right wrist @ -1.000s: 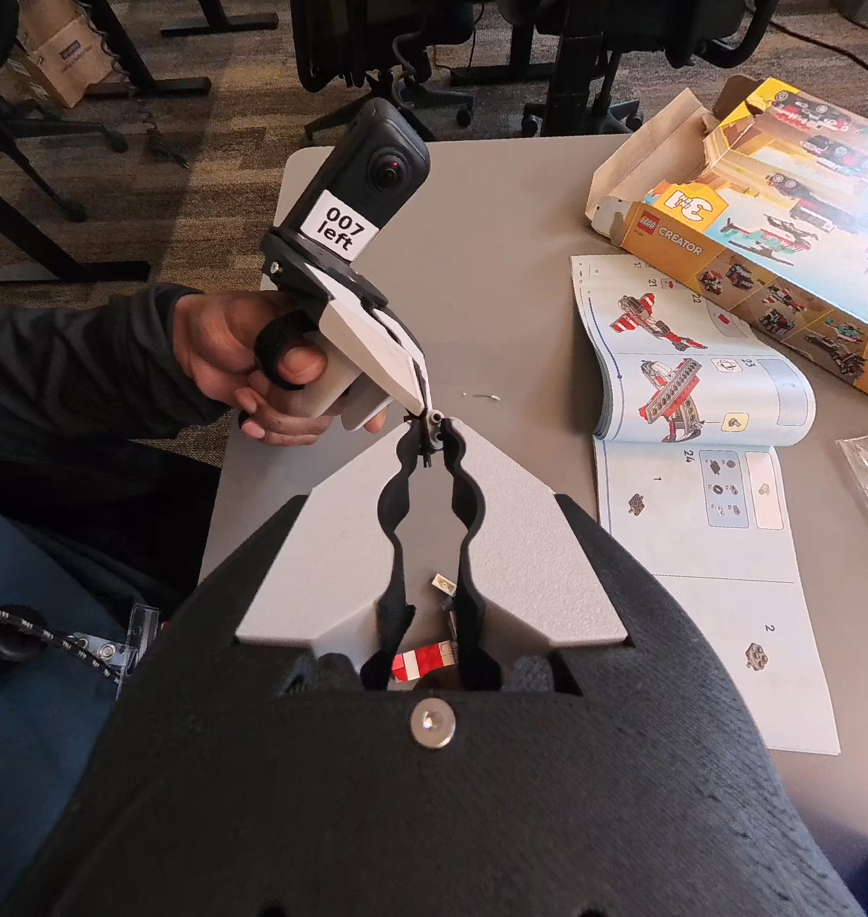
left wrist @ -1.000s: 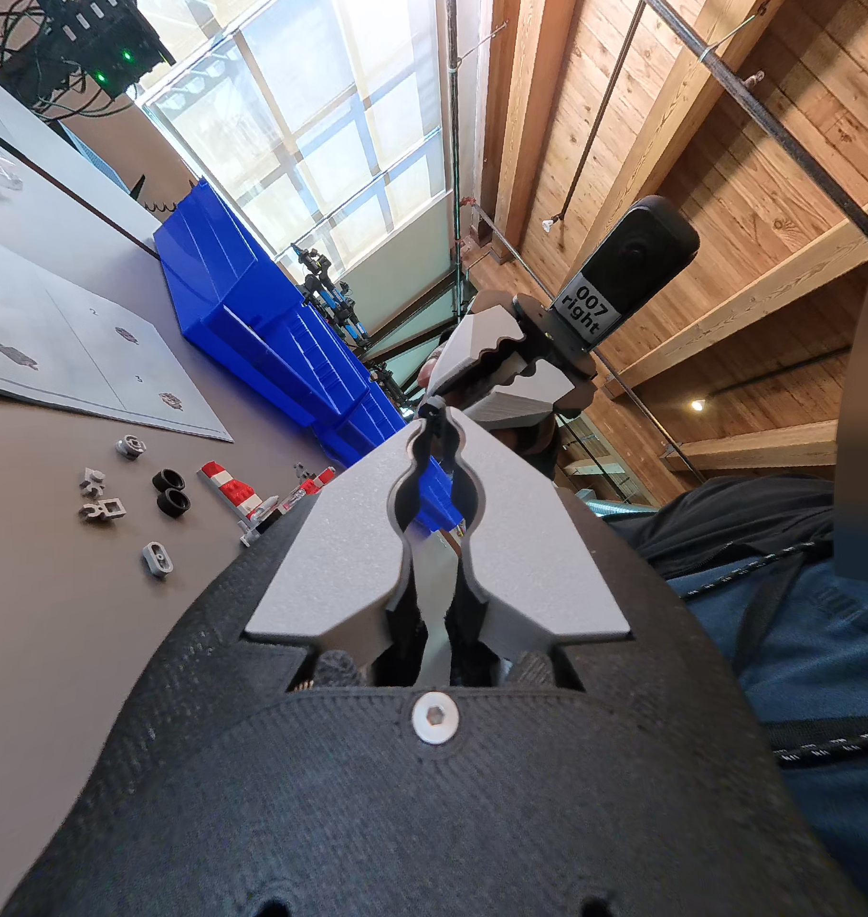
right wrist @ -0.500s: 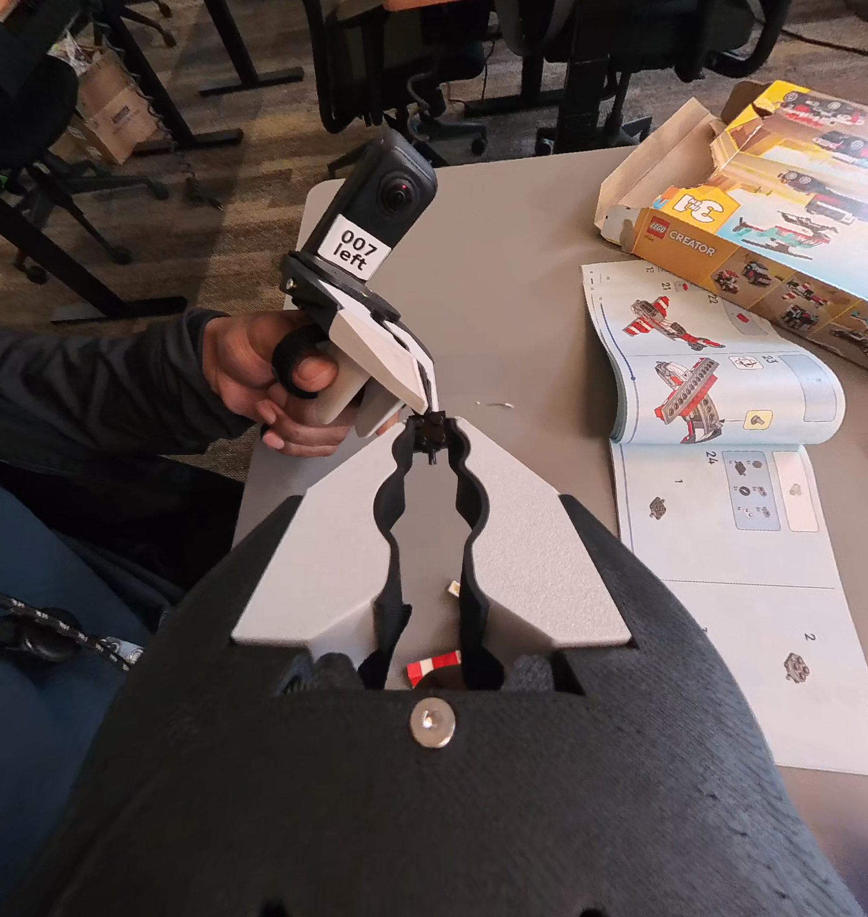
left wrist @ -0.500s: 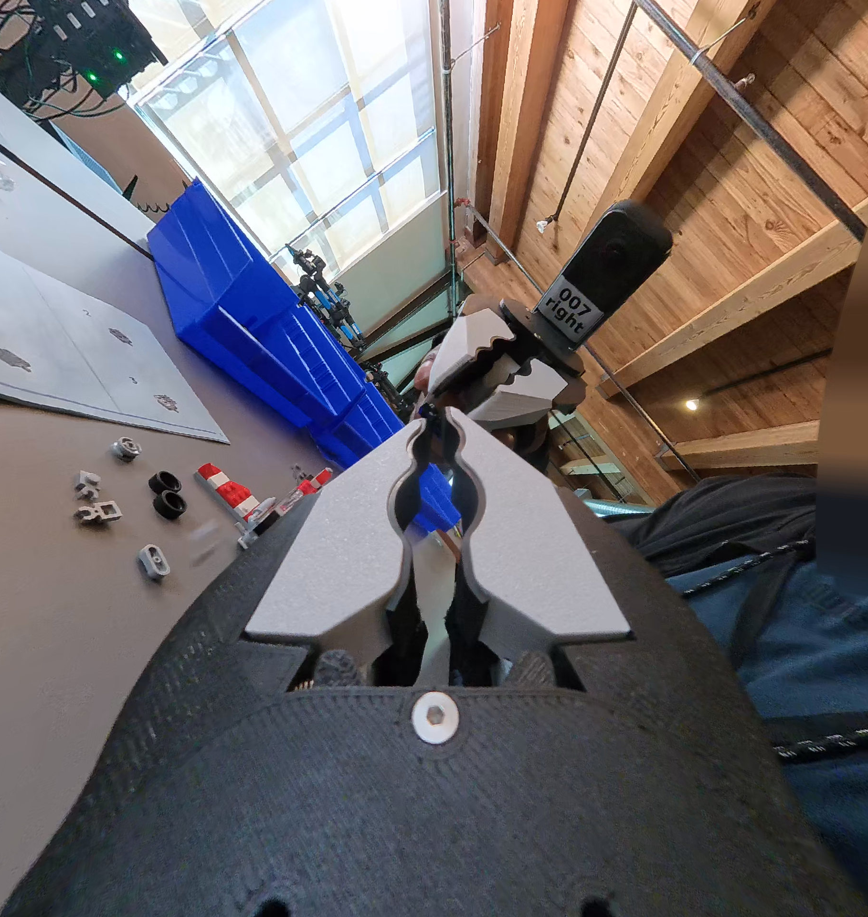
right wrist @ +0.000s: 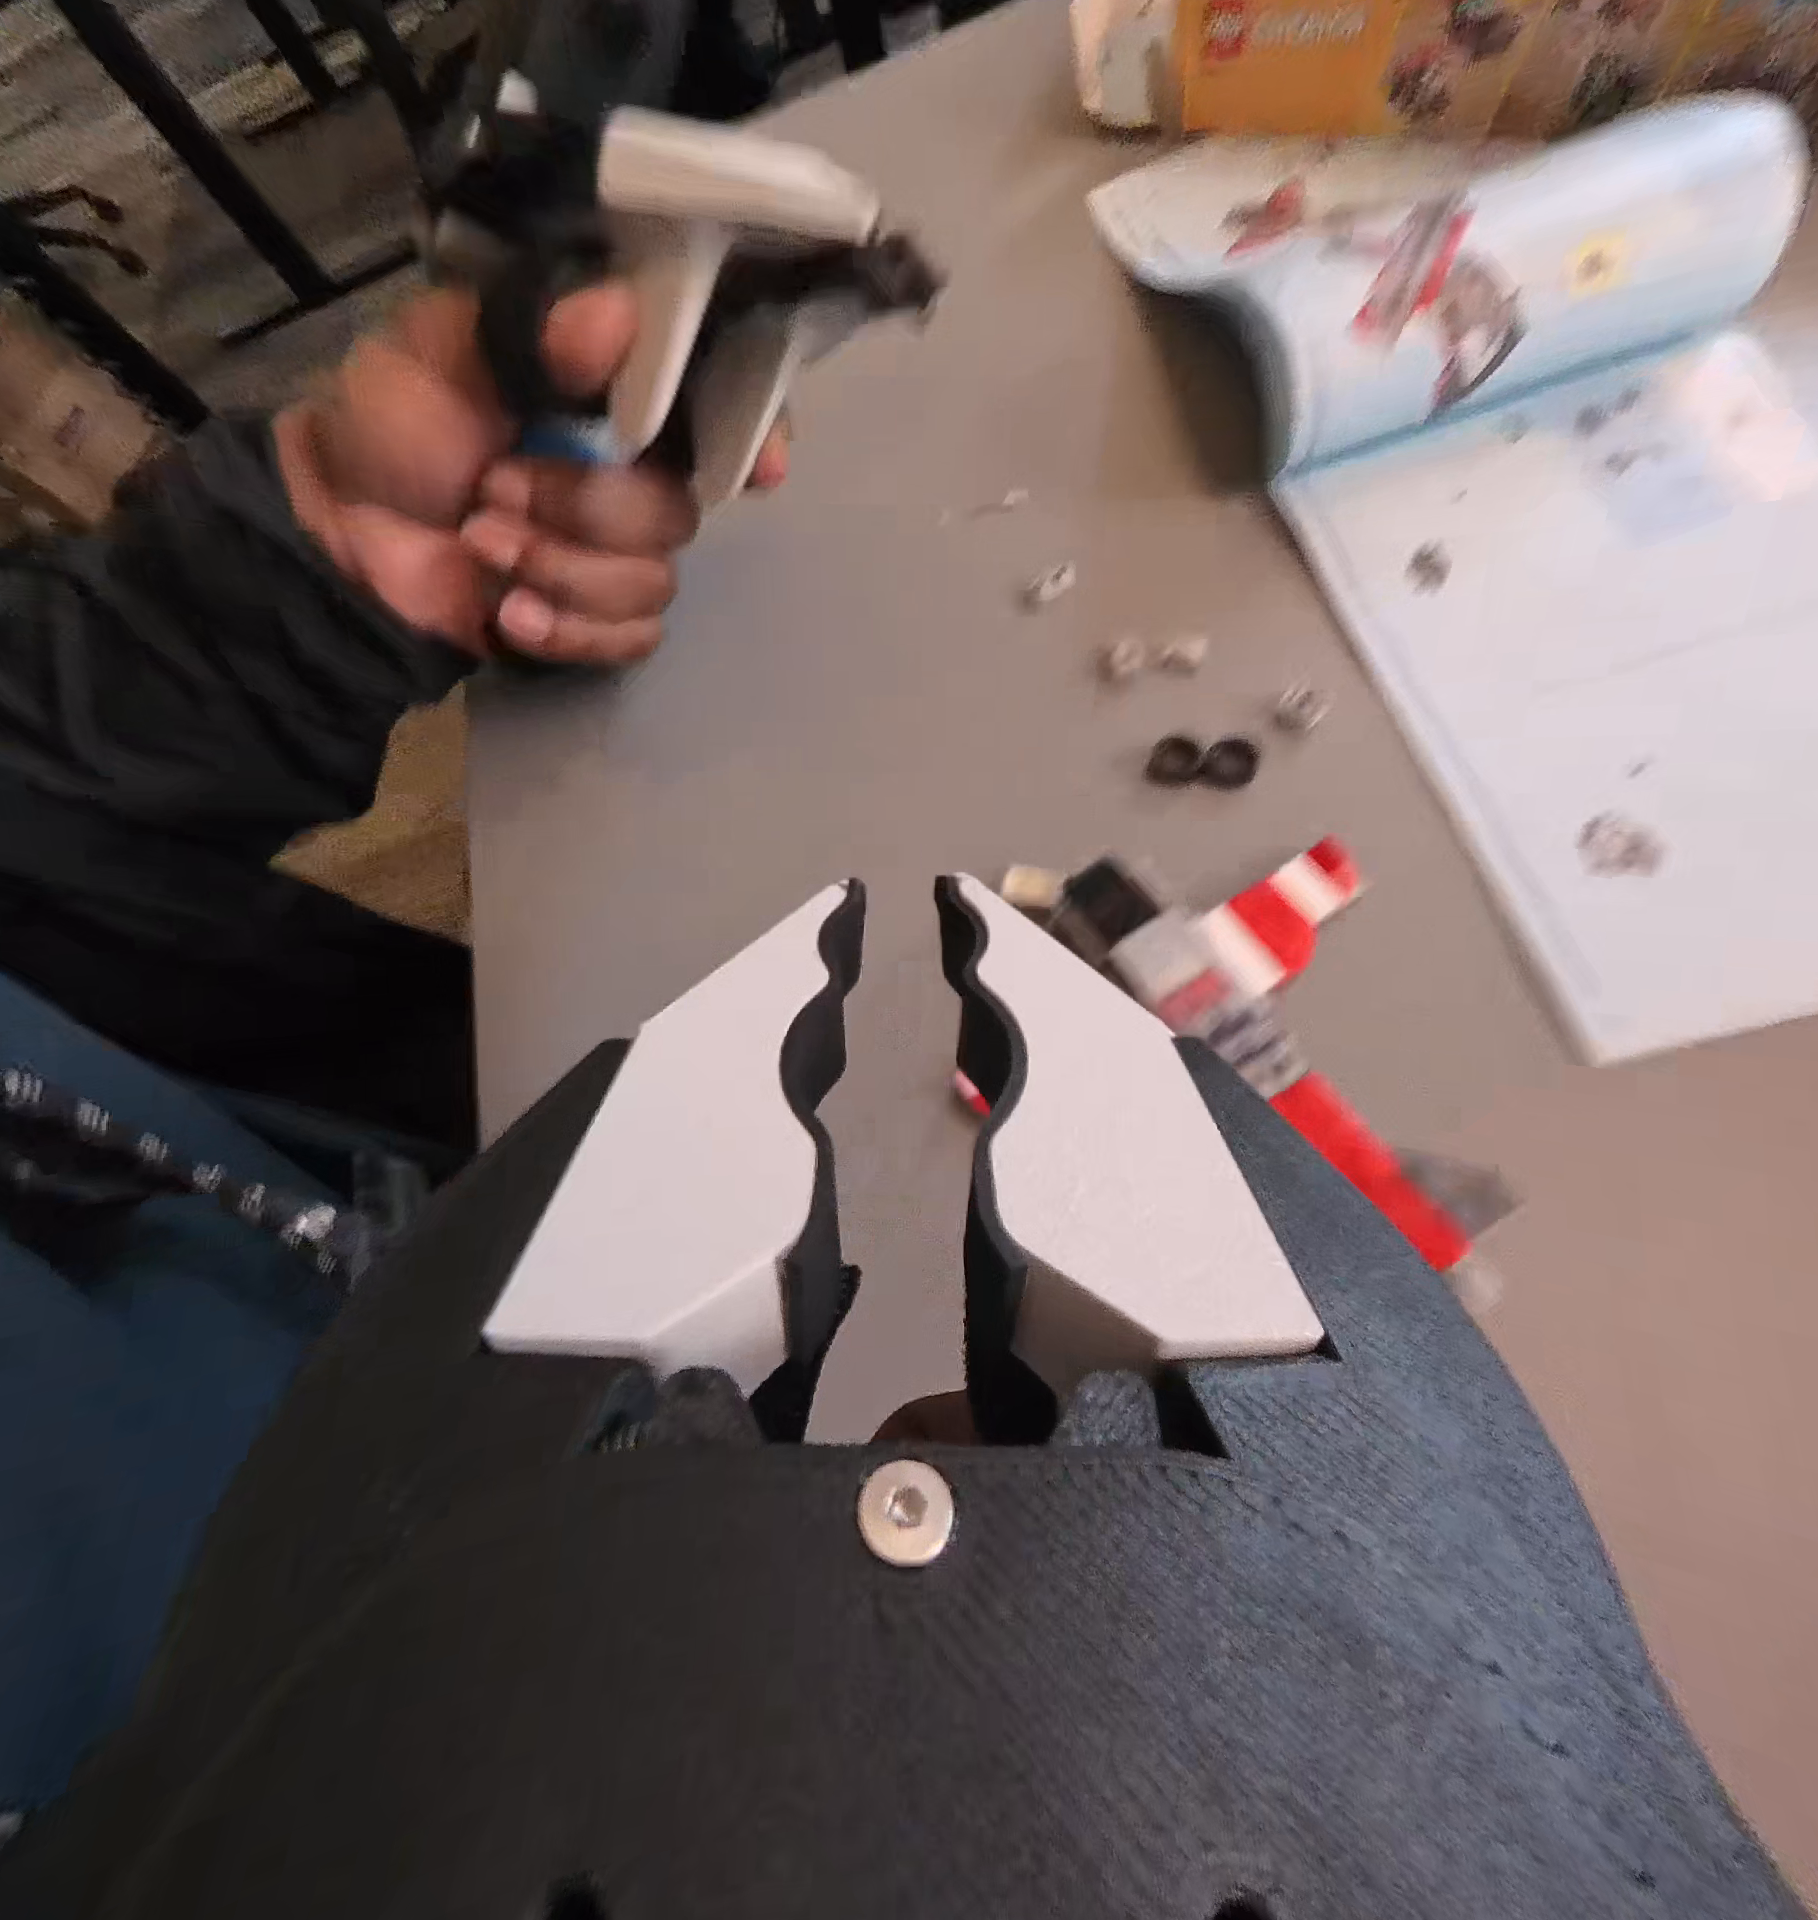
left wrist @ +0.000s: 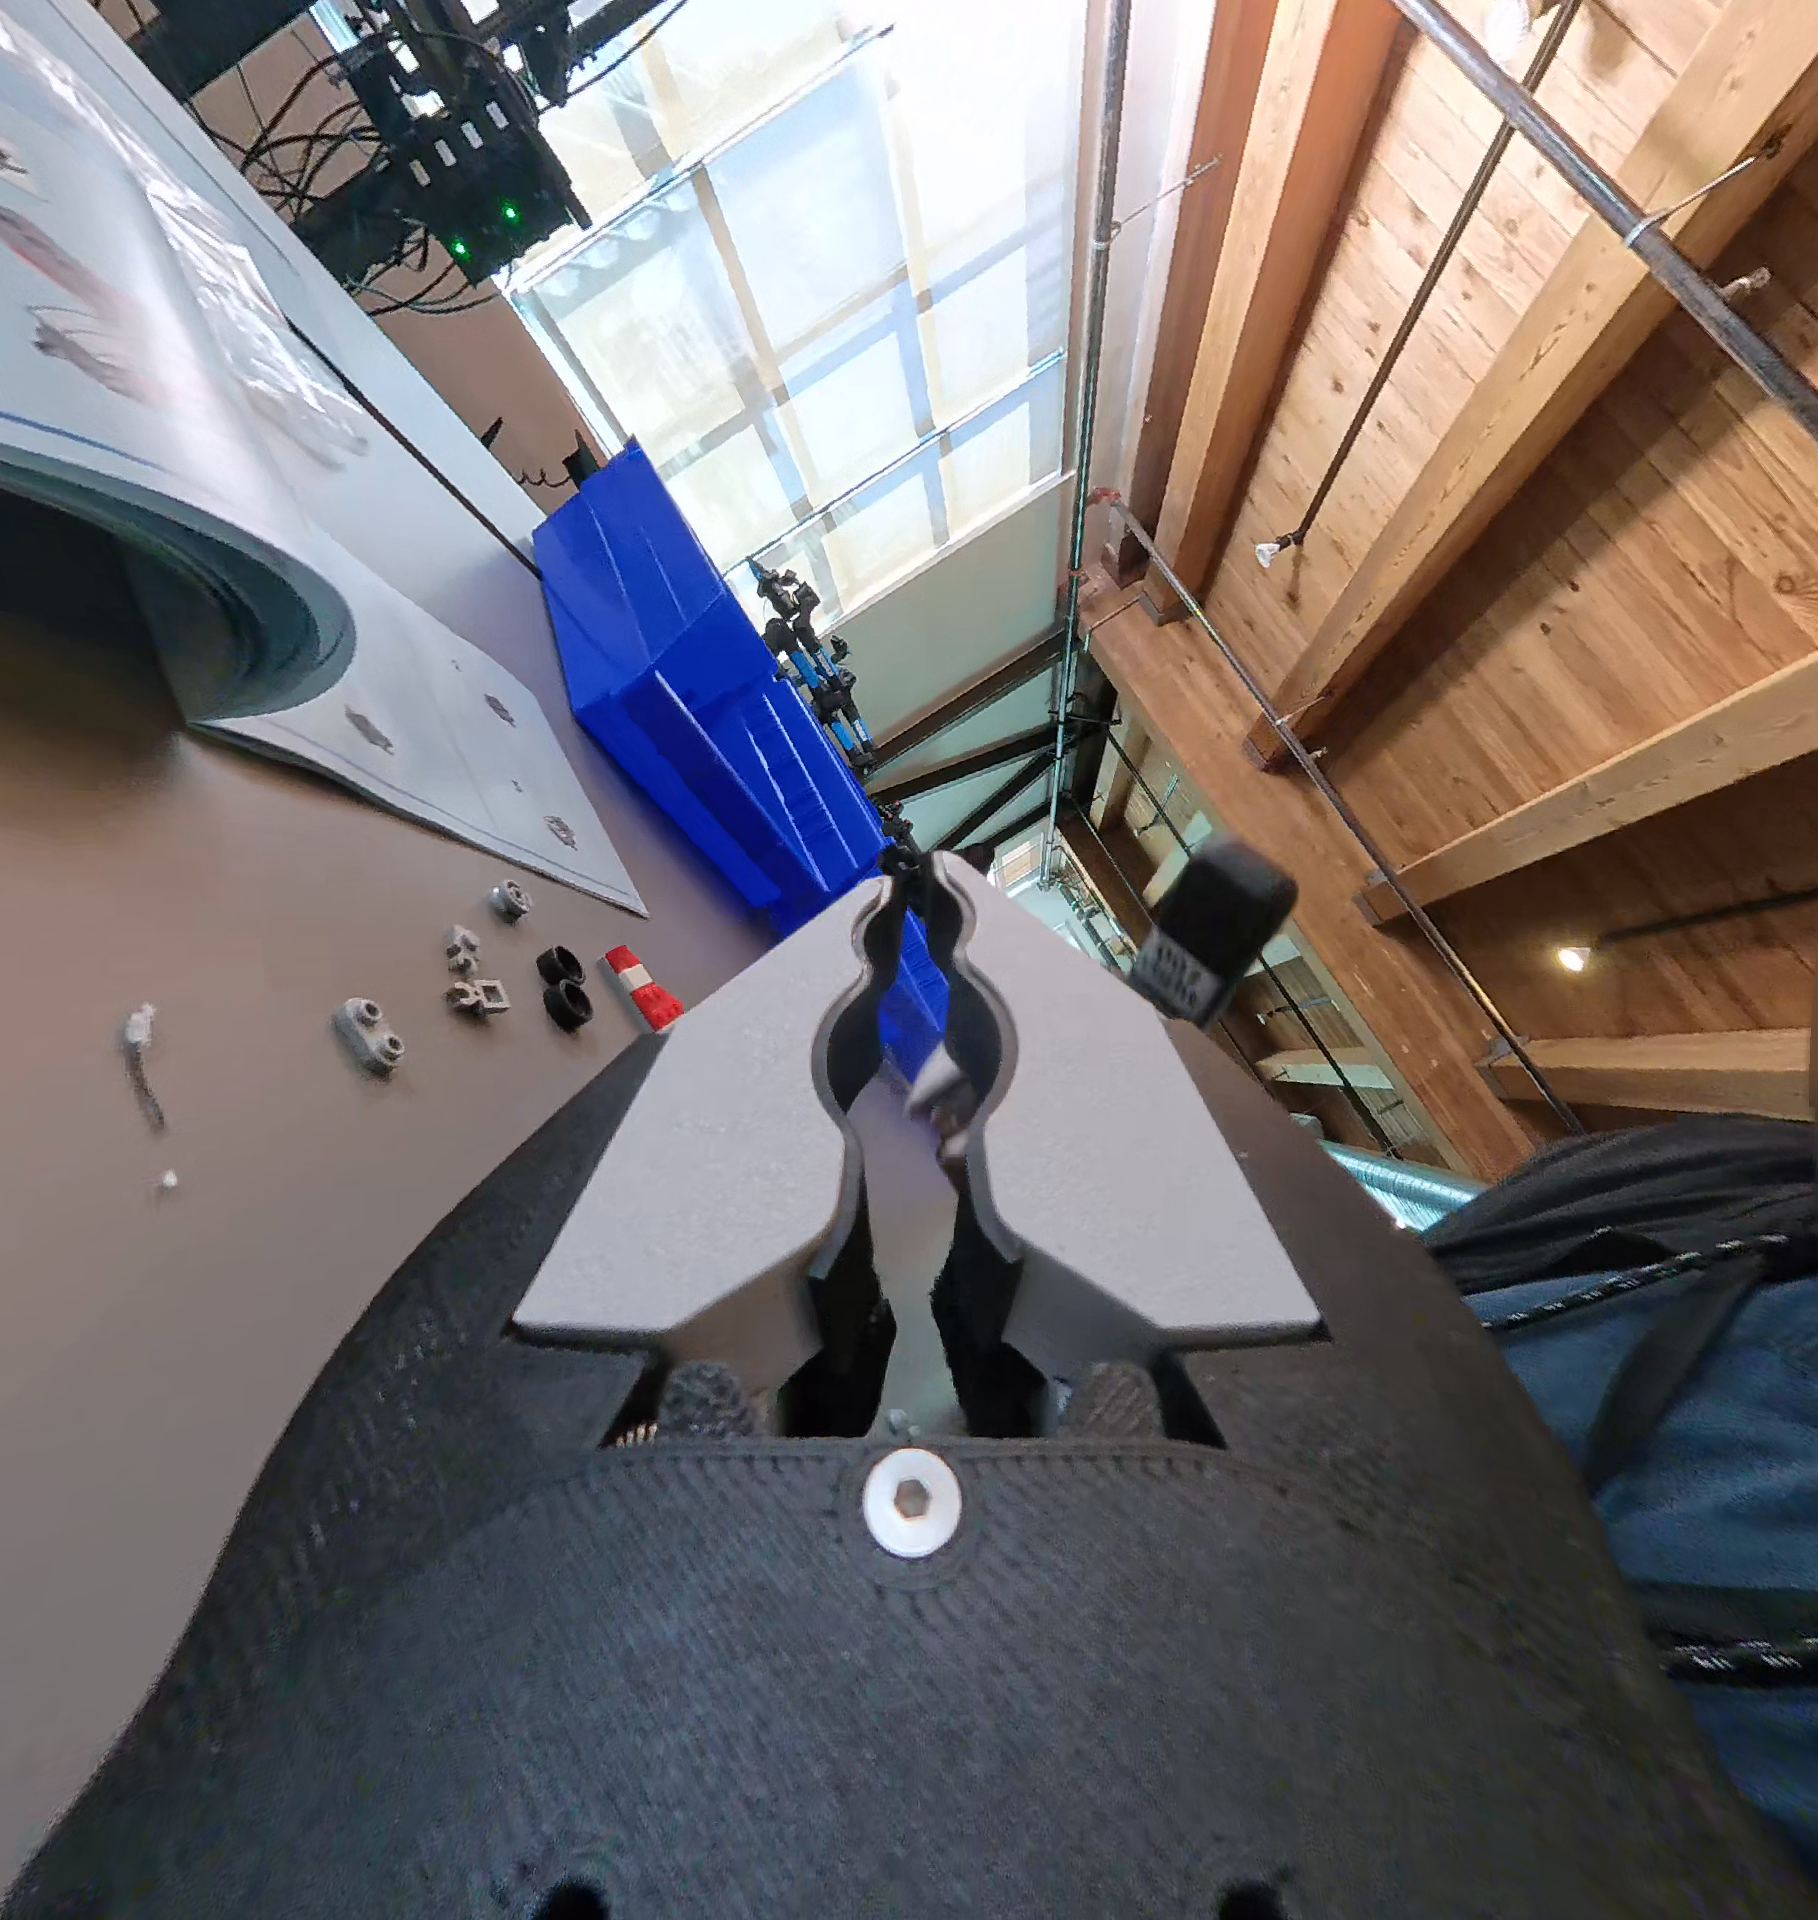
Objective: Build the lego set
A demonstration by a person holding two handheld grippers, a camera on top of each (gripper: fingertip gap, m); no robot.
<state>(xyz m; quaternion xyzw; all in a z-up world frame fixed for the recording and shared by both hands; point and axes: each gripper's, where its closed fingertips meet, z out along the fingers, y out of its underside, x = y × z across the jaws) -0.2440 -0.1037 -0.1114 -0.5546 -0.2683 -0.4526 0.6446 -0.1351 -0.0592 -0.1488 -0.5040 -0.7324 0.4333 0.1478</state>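
Note:
My left gripper [left wrist: 911, 885] is shut on a small dark lego piece [left wrist: 897, 906] at its tips, held above the grey table [right wrist: 863, 675]. It also shows blurred in the right wrist view [right wrist: 884, 275], held by a hand, with the dark piece [right wrist: 900, 281] at its tips. My right gripper [right wrist: 900, 888] is open and empty, low over the table near its front edge. A red-and-white lego model [right wrist: 1258, 977] lies just right of its fingers. Two black tyres [right wrist: 1201, 762] and small grey pieces [right wrist: 1154, 657] lie beyond.
The open instruction booklet [right wrist: 1611, 623] and the lego box [right wrist: 1300, 52] lie at the right and far right. In the left wrist view, loose grey pieces [left wrist: 370, 1037], tyres [left wrist: 564, 987] and blue bins [left wrist: 697, 707] sit beside the booklet [left wrist: 385, 717]. The person's lap is at the table's near edge. Left tips to right tips: about 12 cm.
The two grippers were tip to tip and have pulled apart. My right gripper has opened and dropped toward the table. My left gripper has kept the dark piece and swung away.

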